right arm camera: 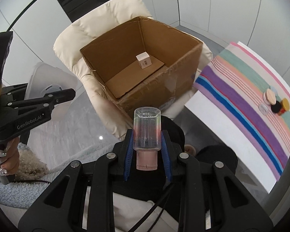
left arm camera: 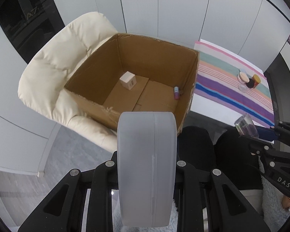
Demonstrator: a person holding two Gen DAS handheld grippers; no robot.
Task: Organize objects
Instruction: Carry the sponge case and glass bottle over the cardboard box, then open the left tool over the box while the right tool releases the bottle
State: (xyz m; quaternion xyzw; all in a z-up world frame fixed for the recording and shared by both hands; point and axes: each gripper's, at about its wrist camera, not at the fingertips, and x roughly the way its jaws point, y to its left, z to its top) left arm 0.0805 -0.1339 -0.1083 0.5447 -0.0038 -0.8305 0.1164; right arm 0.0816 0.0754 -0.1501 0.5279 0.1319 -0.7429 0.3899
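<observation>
Left gripper (left arm camera: 147, 174) clamped on frosted plastic container (left arm camera: 147, 166); right gripper (right arm camera: 147, 150) gripping clear bottle (right arm camera: 147, 131), pink cap inward; beyond, open cardboard box (right arm camera: 183, 58) on cream chair (right arm camera: 98, 29), holding small white carton (right arm camera: 144, 60)

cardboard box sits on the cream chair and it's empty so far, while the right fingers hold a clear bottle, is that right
Not quite: the cardboard box is not empty. The left wrist view shows a small white box on its floor and a small pink tube against its right wall. The rest holds: the box sits on the cream chair, and the right fingers hold a clear bottle.
</observation>
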